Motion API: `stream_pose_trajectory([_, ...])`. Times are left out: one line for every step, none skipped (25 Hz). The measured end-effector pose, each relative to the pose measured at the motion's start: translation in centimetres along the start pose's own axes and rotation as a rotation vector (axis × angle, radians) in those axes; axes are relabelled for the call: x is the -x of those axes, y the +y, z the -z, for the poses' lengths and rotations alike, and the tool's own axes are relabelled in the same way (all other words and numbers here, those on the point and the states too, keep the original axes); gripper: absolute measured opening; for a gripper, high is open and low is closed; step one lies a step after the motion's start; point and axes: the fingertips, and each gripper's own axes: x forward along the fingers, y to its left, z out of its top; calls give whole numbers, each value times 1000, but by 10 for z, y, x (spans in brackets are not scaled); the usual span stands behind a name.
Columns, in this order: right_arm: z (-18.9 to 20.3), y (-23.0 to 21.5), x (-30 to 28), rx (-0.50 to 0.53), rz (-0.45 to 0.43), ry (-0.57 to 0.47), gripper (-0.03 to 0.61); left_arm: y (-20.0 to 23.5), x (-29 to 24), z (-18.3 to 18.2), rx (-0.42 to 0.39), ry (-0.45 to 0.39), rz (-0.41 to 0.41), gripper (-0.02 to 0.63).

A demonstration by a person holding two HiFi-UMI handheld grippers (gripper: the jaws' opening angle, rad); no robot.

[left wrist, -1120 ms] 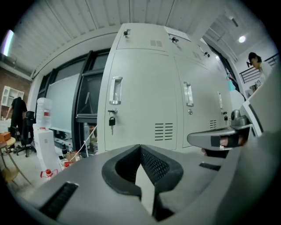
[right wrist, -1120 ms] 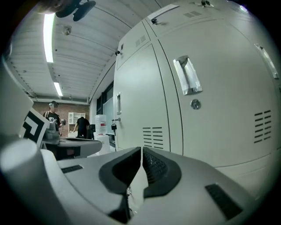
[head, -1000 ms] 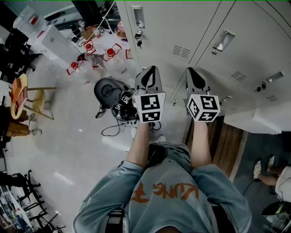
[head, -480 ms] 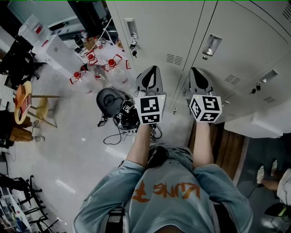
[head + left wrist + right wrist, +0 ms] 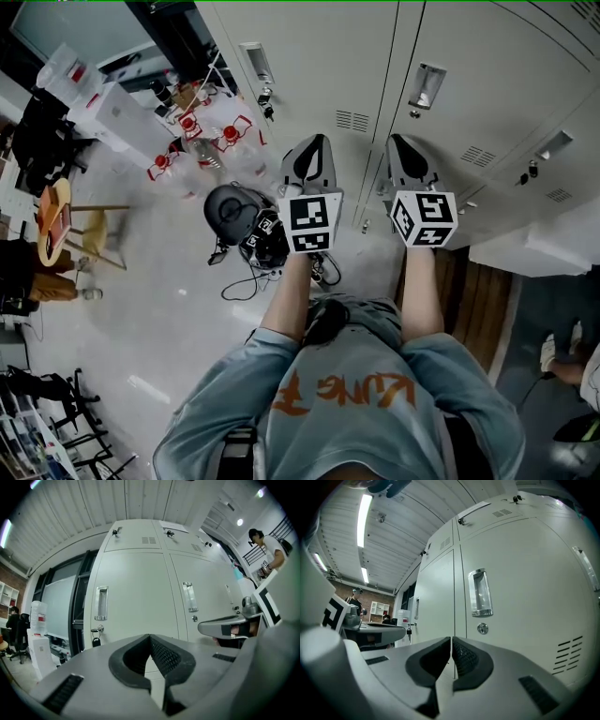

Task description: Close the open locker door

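- Left gripper (image 5: pixel 309 150) (image 5: pixel 150 641): held out in front of the person, jaws pressed together at the tips, nothing between them.
- Right gripper (image 5: pixel 405 150) (image 5: pixel 451 641): level with the left and just beside it, jaws together with only a hairline slit between the pads, and nothing held.
- Lockers (image 5: pixel 319 56): a pale grey row straight ahead of both grippers, with neither gripper touching them.
- Open locker door (image 5: pixel 536 249): a pale panel standing out from the row, to the right of the right gripper and well apart from it. It seems to be seen from above, and its hinge side cannot be made out.
- Handle (image 5: pixel 101 603): recessed, on the shut door ahead and left of the left gripper's tips. A key (image 5: pixel 96 642) hangs at the lock below it.
- Second handle (image 5: pixel 480 592): just above the right gripper's tips, with a round lock (image 5: pixel 483 628) under it.
- Vent slots (image 5: pixel 569 656): to the right of the right gripper's tips, on the same door.
- Black bag (image 5: pixel 230 208): on the floor to the left of the left gripper, with cables beside it.
- Bottles (image 5: pixel 192 124): red-capped, further left, at the foot of the lockers.
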Motion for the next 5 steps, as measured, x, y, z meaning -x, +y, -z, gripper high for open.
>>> stream_pose_trajectory([1, -2, 0, -1, 1, 0, 32, -2, -1, 1, -3, 3, 3, 21])
stream_pose_trajectory([1, -3, 1, -1, 2, 0, 32, -4, -3, 2, -4, 5, 5, 21])
stream_pose_trajectory([2, -5, 1, 0, 3, 0, 32, -5, -4, 3, -5, 7, 7, 21])
stream_pose_trajectory([2, -7, 1, 2, 4, 0, 32, -7, -6, 4, -6, 8, 9, 21])
stream_pose_trajectory([2, -9, 1, 3, 5, 0, 32, -9, -7, 5, -6, 10, 11, 21])
